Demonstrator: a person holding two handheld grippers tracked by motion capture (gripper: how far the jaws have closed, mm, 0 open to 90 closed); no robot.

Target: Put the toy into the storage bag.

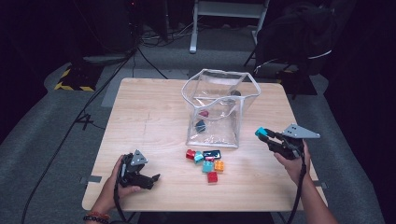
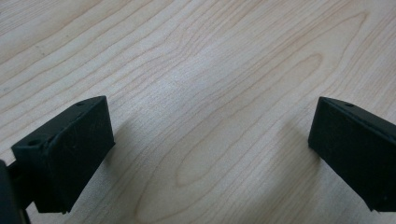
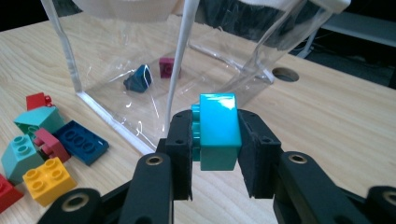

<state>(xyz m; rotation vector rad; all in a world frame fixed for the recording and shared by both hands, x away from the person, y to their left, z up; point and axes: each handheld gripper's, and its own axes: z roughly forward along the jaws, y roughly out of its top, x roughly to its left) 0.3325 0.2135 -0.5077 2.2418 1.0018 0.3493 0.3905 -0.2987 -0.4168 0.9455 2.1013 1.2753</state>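
Right gripper clamped on teal brick, its underside hidden; left gripper probably resting, jaws apart.

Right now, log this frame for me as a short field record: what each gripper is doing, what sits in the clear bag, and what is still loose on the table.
right gripper: shut on teal plastic building brick, raised beside the bag
left gripper: open, empty, low over the light wooden table
clear plastic bag: upright, open top, holds a dark teal brick and a maroon brick
loose bricks: red, teal, yellow, dark blue, clustered in front of the bag
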